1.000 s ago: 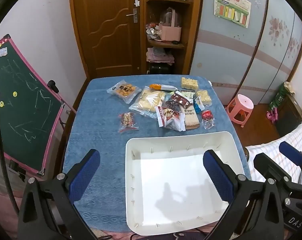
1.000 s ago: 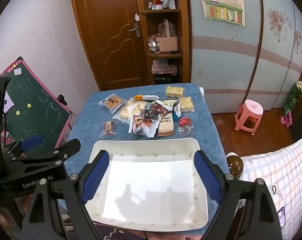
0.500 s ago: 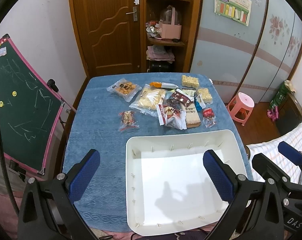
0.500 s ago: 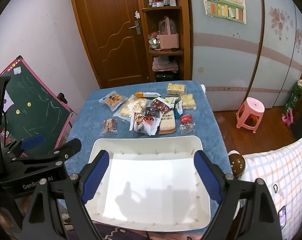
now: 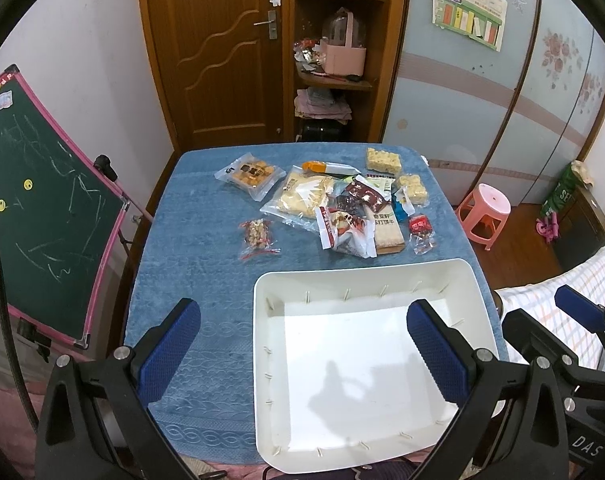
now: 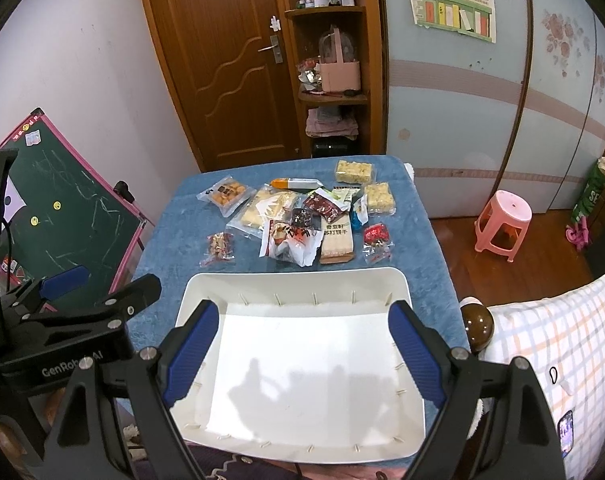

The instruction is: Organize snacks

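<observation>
Both claws, left claw and right claw, are held spread and empty above the white tray at the counter's near edge. The snack packets are found beyond its far rim, straight ahead; neither claw is judged nearer.

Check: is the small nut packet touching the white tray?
Apart. The left wrist view shows bare blue cloth between the small nut packet and the white tray.
</observation>
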Available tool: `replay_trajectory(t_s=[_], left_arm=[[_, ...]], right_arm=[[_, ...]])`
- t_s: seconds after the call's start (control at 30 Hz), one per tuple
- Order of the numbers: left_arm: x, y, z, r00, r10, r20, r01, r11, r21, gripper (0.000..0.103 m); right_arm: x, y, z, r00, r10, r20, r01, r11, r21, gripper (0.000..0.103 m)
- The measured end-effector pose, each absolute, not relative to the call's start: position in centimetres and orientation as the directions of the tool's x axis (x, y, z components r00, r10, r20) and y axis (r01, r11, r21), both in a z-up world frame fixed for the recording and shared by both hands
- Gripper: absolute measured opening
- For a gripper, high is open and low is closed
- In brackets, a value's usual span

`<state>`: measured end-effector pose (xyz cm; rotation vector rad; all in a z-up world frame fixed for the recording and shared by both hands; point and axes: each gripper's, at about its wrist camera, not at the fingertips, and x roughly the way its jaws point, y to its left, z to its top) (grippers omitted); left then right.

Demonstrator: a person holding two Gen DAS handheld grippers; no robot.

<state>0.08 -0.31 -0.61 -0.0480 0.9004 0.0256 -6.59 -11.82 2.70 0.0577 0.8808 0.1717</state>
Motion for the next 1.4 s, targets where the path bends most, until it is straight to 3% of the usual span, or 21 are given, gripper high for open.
replay_trajectory(t_s=[1.4], left_arm=[[0.0, -0.2, -1.0, 0.614, 0.005, -0.789, -0.045, 0.999, -0.029, 0.103]], right_arm=[[-6.0, -12.9, 2.1, 0.605, 0.122, -0.787, -0.062, 0.992, 0.106, 0.088]])
